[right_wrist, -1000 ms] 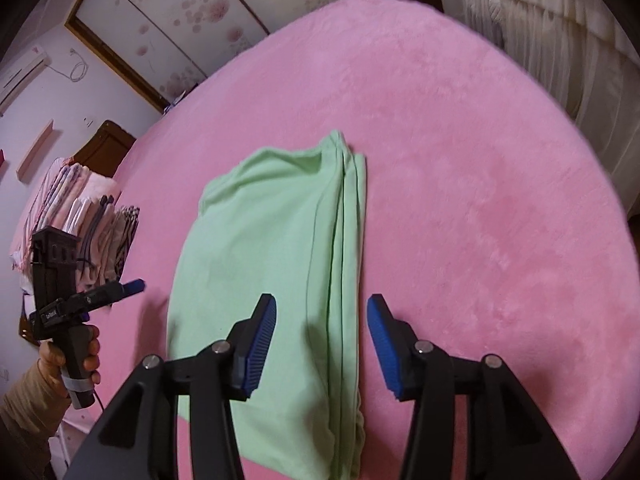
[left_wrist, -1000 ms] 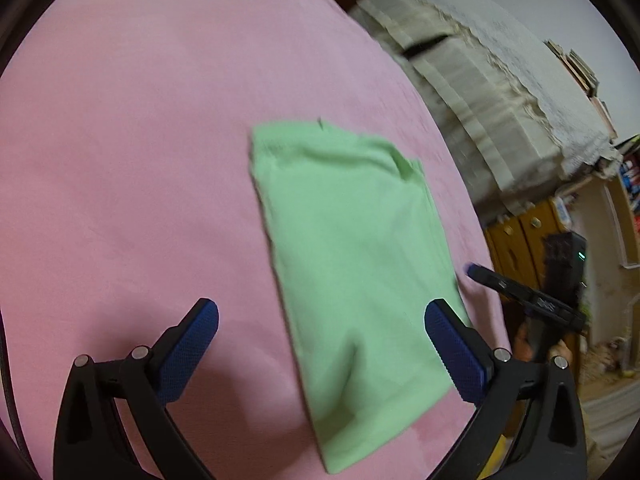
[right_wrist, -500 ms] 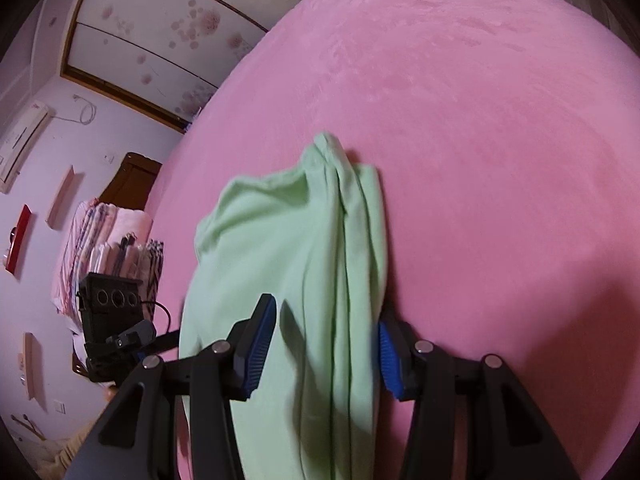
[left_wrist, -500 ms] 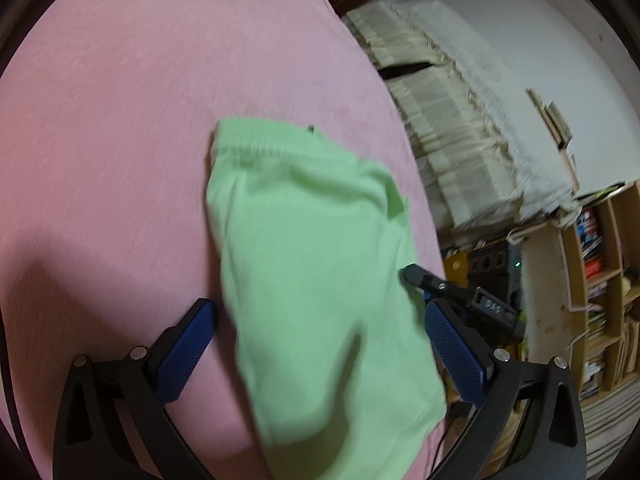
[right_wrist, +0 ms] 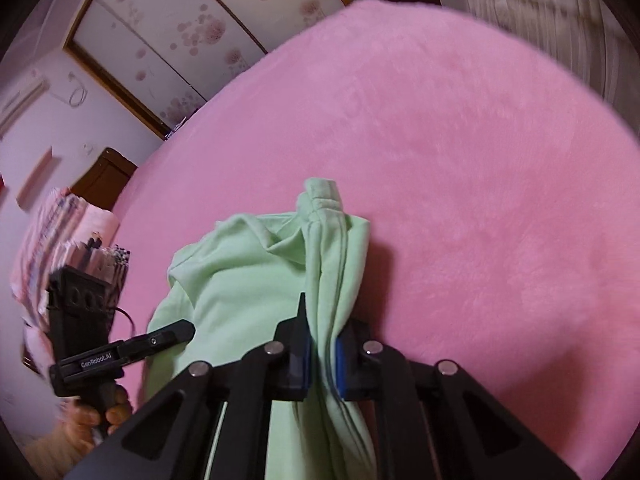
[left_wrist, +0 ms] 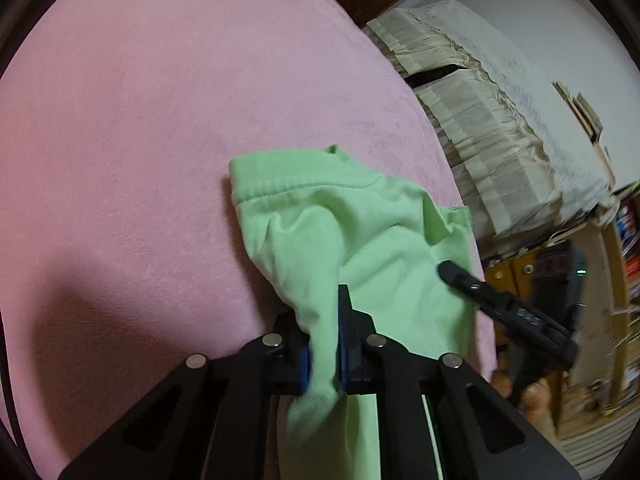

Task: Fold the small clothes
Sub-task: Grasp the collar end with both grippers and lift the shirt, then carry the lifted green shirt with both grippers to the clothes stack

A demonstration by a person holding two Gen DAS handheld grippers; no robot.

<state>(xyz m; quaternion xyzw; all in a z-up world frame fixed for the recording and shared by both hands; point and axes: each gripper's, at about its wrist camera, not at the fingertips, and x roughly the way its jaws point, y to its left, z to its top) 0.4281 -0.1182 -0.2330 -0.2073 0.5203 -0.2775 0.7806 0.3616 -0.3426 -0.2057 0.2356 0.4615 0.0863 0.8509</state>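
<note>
Your left gripper [left_wrist: 323,354] is pinching a bunched fold of the light green garment [left_wrist: 360,240] at the bottom centre of the left wrist frame, its blue pads [left_wrist: 345,356] pressed tight against the cloth. Your right gripper [right_wrist: 320,354] is clamping the layered edge of the same garment [right_wrist: 248,272] at the bottom centre of its own frame. The cloth is lying rumpled on the pink blanket [right_wrist: 460,160] (hemmed end farthest from you), occupying the lower middle of both views. In the right wrist view, your left gripper is showing at the lower left.
</note>
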